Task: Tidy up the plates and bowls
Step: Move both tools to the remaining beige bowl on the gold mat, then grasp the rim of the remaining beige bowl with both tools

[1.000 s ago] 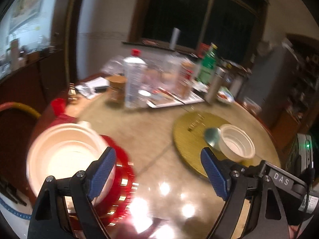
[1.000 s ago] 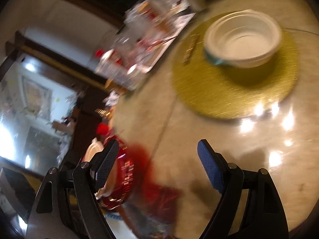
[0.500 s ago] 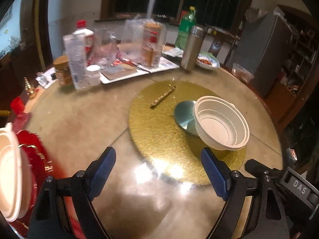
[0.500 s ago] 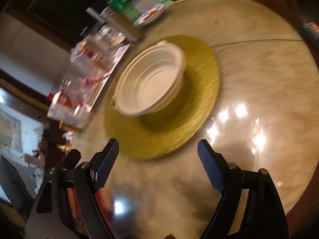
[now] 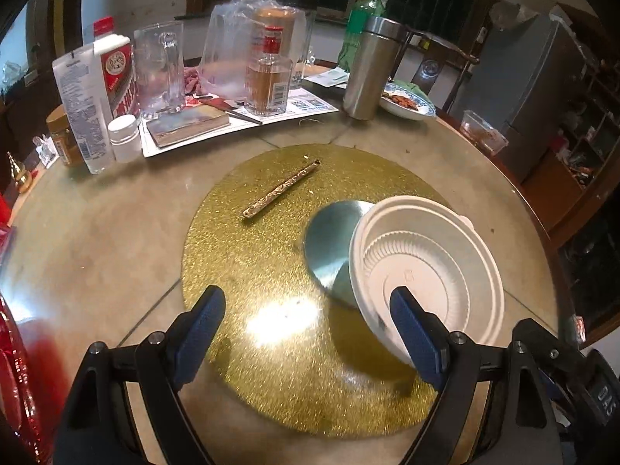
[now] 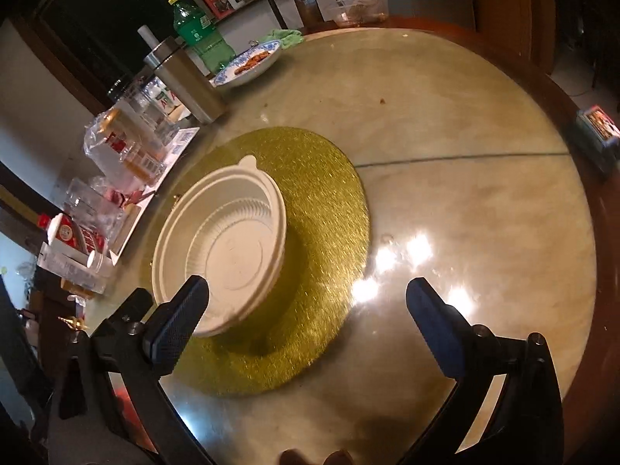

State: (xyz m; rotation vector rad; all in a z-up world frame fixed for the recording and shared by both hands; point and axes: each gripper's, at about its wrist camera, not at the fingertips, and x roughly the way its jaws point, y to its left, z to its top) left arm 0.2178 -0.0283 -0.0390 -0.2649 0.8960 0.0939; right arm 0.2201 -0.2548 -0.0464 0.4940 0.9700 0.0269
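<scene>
On a round, glossy stone-topped table in a dim room with dark windows, a gold glitter mat carries the white bowl, which overlaps a small silver disc. Bottles, jars and a steel flask crowd the far edge. Left gripper: jaws spread, empty. Right gripper: jaws just opened wider, empty. A second earlier, the left view showed a red plate with another bowl; now the mat fills both views.

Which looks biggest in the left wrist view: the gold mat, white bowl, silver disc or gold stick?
As they appear there:
1. gold mat
2. white bowl
3. silver disc, partly hidden under the bowl
4. gold stick
The bowl is nearer the camera, which inflates it somewhat.
</scene>
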